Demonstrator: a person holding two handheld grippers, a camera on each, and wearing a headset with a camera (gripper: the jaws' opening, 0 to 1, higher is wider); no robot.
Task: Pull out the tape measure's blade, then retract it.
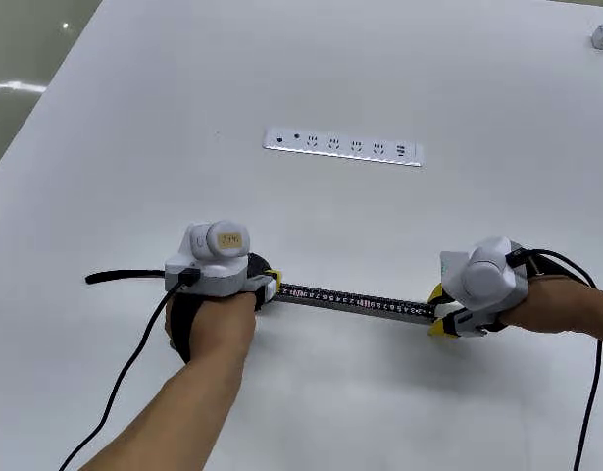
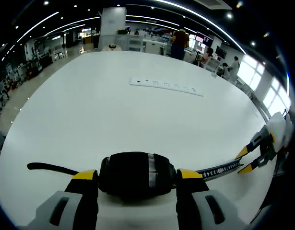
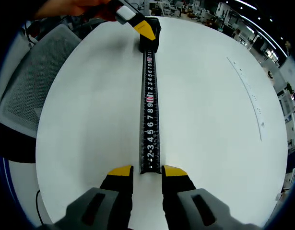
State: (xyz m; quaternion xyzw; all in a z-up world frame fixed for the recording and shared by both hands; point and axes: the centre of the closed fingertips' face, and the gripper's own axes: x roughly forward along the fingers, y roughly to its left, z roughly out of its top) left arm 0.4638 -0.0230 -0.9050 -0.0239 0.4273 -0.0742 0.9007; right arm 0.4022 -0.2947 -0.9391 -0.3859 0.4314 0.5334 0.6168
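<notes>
Roughly halfway, by my reading: the pull-out looks done and the retraction is not yet begun. The left gripper (image 2: 136, 175) clamps the black tape measure case (image 2: 136, 170) between its yellow-tipped jaws, which press on the case's two sides. The case sits low on the white workbench (image 1: 379, 69), on the person's side of it. The blade (image 3: 149, 105) runs out of the case in a straight line with its numbers facing up, close over the surface, and reaches across to the right gripper (image 3: 147, 171). That gripper's jaws are drawn in on the blade's free end and pinch it, with only a narrow gap between the yellow tips where the end sits. The two grippers are well apart, so a good stretch of blade is exposed. A white power strip (image 1: 342, 147) lies farther back on the bench, clear of the work. What is left, as I judge it, is to let the blade feed back into the case
</notes>
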